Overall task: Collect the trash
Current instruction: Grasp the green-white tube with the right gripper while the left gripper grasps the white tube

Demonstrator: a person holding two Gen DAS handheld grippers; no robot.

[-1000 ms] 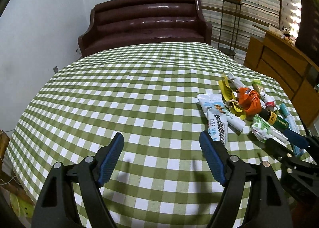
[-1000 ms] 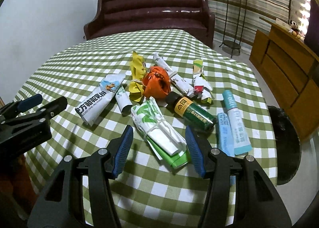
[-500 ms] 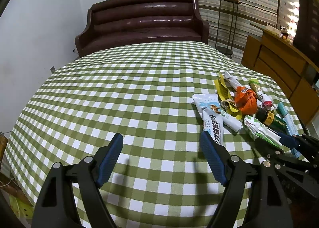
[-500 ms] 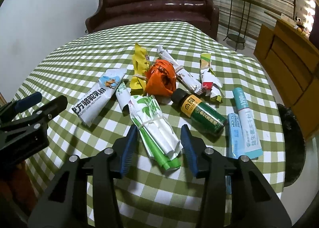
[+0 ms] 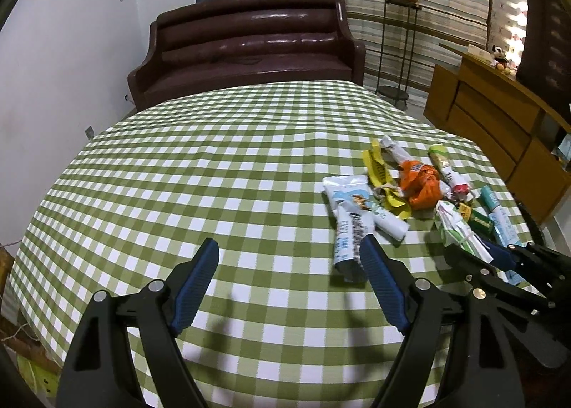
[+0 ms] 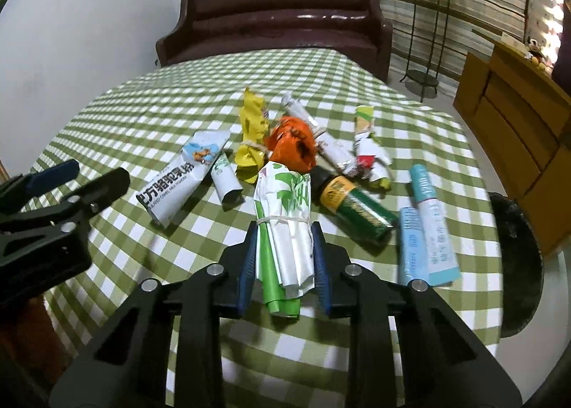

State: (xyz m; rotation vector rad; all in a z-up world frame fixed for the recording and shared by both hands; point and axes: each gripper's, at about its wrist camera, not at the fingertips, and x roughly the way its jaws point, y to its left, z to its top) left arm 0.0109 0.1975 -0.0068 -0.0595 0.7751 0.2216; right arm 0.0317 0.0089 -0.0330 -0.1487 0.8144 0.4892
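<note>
A pile of trash lies on the green checked tablecloth (image 5: pixel 200 179). In the right wrist view my right gripper (image 6: pixel 285 229) is closing its jaws, and its blue pads press both sides of a green and white wrapper bundle (image 6: pixel 285 194) tied with a rubber band. The bundle (image 5: pixel 455 226) also shows in the left wrist view, with the right gripper (image 5: pixel 499 256) on it. My left gripper (image 5: pixel 288 243) stands open over bare cloth, its right fingertip just beside a white milk-powder pouch (image 5: pixel 351 229). Nothing lies between its fingers.
Around the bundle lie an orange wrapper (image 6: pixel 294 147), a yellow wrapper (image 6: pixel 251 129), a dark green bottle (image 6: pixel 357 204) and two blue tubes (image 6: pixel 424 229). A black bin (image 6: pixel 514 236) stands past the table's right edge. A brown sofa (image 5: pixel 249 47) and a wooden cabinet (image 5: pixel 499 129) lie beyond.
The right gripper's jaws have narrowed from wide apart to pressing on the green and white bundle. The left gripper has hardly moved and stays open.
</note>
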